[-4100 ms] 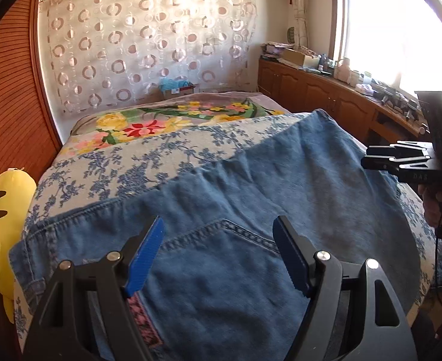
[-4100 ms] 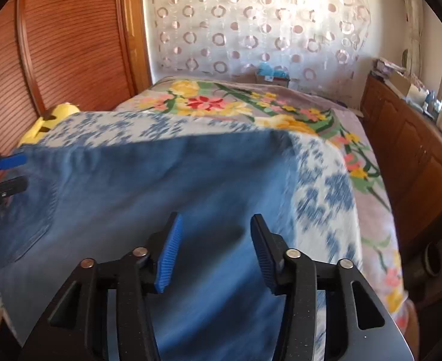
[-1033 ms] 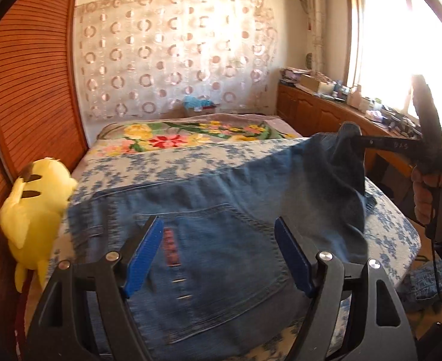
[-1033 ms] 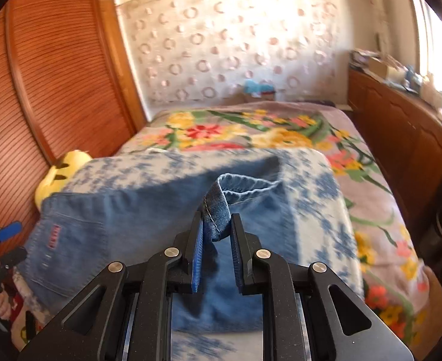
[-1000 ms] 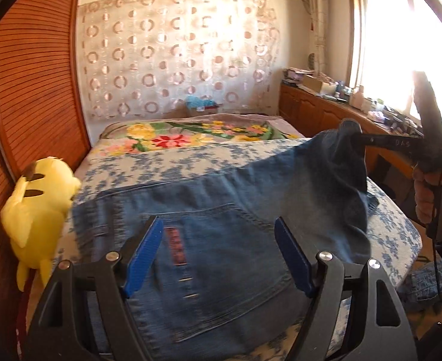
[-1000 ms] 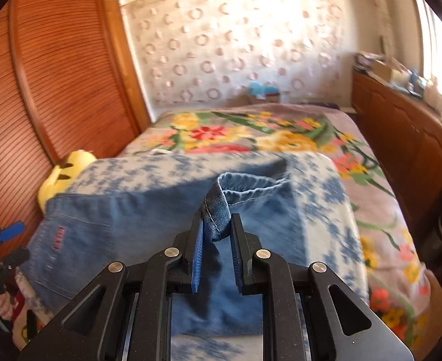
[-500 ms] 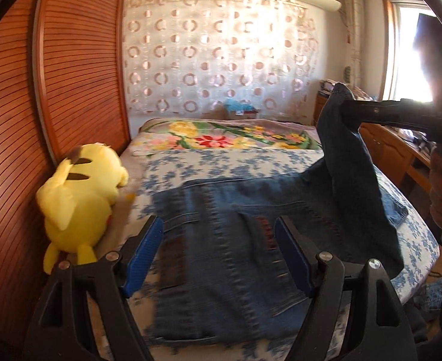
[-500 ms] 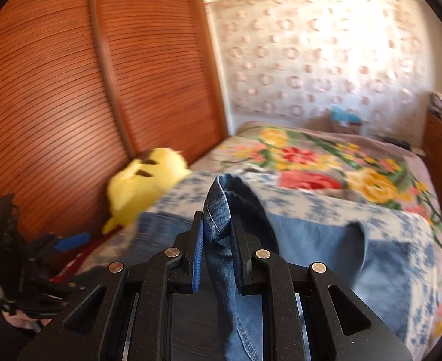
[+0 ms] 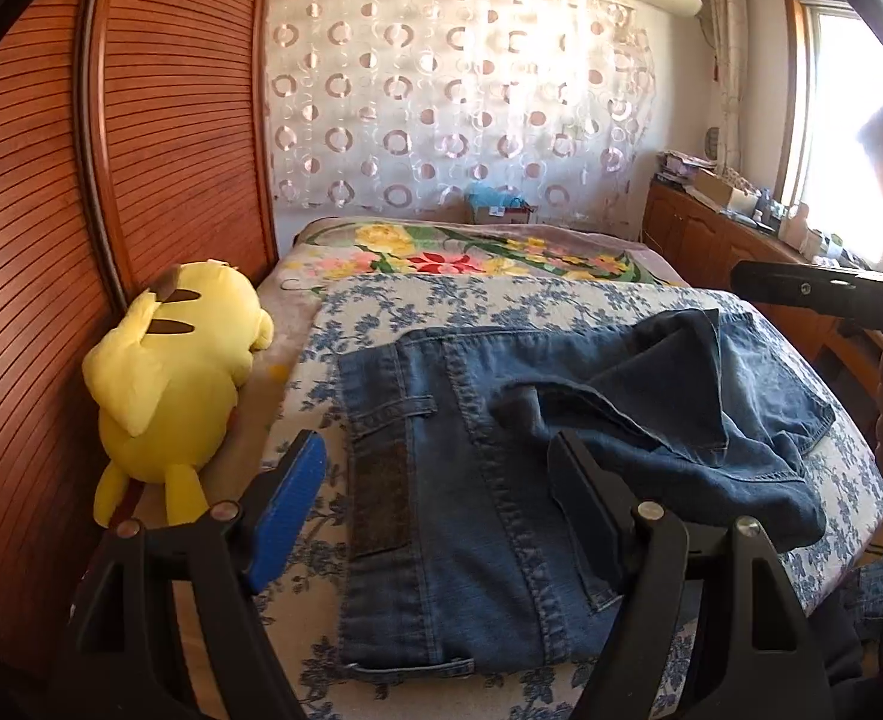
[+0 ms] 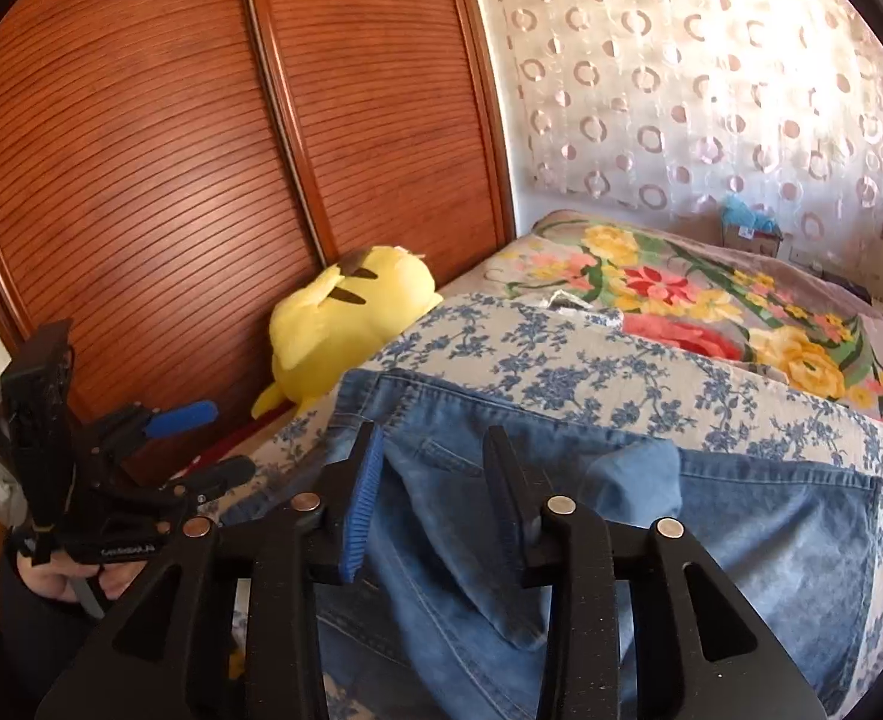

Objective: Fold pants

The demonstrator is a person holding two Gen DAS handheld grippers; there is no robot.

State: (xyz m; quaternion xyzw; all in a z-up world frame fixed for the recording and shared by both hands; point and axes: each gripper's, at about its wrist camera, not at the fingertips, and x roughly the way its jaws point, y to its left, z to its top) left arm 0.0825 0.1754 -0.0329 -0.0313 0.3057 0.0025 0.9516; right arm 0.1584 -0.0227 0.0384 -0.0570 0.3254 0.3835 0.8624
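On the bed (image 9: pixel 561 300), jeans (image 9: pixel 471 480) lie with one leg folded back over the seat.
Left gripper (image 9: pixel 435 498) spread, empty, above the waistband; right gripper (image 10: pixel 432 480) opening, pads clear of denim.

Pants (image 9: pixel 501 480): blue denim, faded, darker patch at the waistband. Bedspread (image 9: pixel 501 306): white with blue floral print. Blanket (image 9: pixel 471 252) beyond: mauve-grey with yellow, red and green flowers. Plush toy (image 9: pixel 171 372): yellow, brown-striped. Curtain (image 9: pixel 459 96): sheer white, pinkish-brown rings. Wardrobe doors (image 10: pixel 171 150): reddish-brown, slatted. Left tool (image 9: pixel 435 492), right tool (image 10: pixel 432 492): black, blue pads.
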